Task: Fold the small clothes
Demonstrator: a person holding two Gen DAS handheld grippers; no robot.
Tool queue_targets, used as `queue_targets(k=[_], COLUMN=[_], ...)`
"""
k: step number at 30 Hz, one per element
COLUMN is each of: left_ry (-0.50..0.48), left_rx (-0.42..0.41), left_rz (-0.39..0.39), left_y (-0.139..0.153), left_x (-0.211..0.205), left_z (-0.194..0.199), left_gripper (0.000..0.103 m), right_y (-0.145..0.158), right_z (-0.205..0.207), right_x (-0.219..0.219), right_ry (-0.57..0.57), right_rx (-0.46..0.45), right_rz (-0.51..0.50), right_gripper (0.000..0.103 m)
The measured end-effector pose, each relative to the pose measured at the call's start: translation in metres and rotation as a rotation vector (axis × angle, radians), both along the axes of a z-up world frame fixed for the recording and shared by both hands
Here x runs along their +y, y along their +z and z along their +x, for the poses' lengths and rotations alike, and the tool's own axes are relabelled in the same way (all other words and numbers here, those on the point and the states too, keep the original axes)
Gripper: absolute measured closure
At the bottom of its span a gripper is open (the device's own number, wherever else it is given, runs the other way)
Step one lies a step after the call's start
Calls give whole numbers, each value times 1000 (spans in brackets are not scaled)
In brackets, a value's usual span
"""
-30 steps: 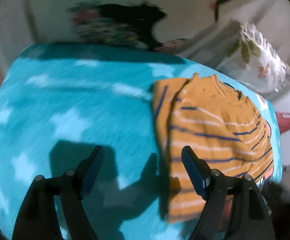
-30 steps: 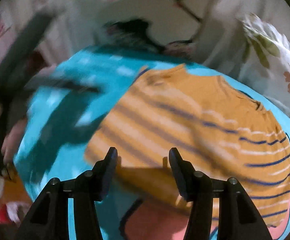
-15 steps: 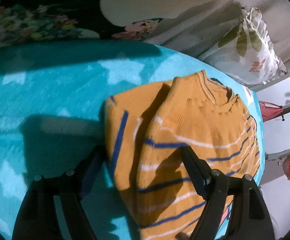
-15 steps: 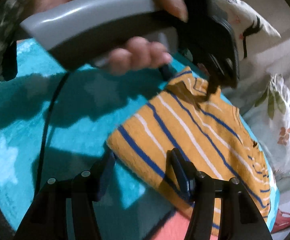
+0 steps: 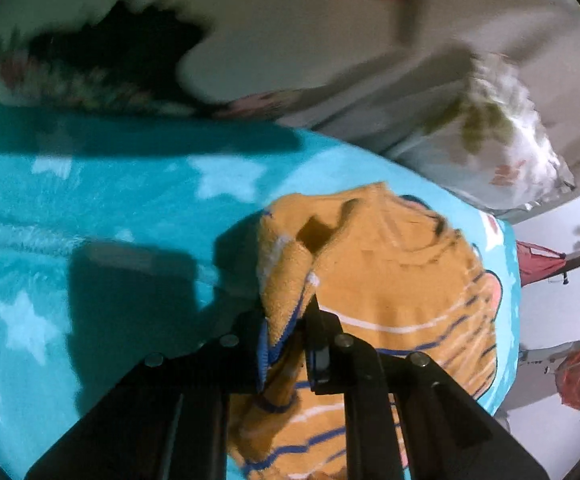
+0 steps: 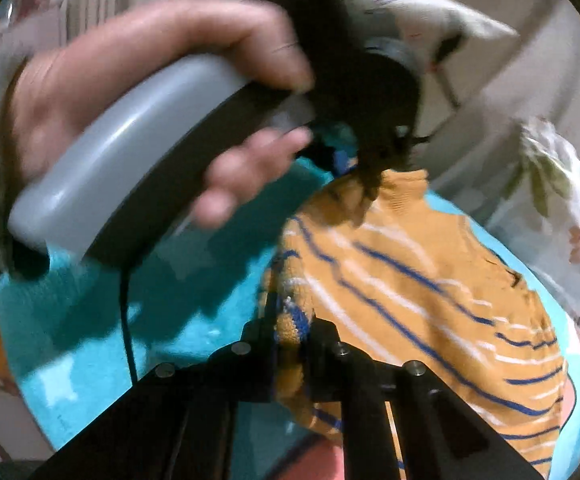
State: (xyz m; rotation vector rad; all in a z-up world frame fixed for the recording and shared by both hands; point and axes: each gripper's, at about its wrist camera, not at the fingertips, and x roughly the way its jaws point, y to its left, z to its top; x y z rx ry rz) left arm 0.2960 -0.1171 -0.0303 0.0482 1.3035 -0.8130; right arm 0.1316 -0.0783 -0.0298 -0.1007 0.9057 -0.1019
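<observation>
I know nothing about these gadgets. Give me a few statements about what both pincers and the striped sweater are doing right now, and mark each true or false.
1. The left gripper is shut on the orange striped sweater. True.
2. The right gripper hangs open above the sweater. False: it is shut on the sweater's edge.
3. The sweater lies on a turquoise star-patterned blanket. True.
4. The sweater's stripes are red and green. False: they are blue and white.
5. A bare hand holds the left gripper's grey handle. True.

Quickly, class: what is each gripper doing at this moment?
Left gripper: shut on the edge of the orange knitted sweater with blue and white stripes.
Right gripper: shut on the same sweater's edge.
</observation>
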Motion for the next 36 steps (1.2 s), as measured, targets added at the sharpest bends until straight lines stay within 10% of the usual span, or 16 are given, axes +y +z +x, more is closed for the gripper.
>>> queue_targets(k=[12,20,23,27,36], left_ry=[-155,-365,-370,-307,-43], left_rx=[-76,-51,-4,-66,-210], left_rz=[-110,37,13,-46,126], left_y=[70,4,5,44,35], left_x=[-173,-310,-306,-264,-152], left_z=[-103,-205,-212,-204,-201], left_gripper=[90,89,86,44,36], right_y=[61,1,-9,9,1], right_z=[-118,-211,-230,-252,-197], right_x=[-167,-277,-294,-320,-401], right_ry=[-272,-496,-505,-508,-519], right_rx=[-152,12,36,-14,-112], right_rz=[145,315,376,413,784], right_gripper=[94,89,73,59,47])
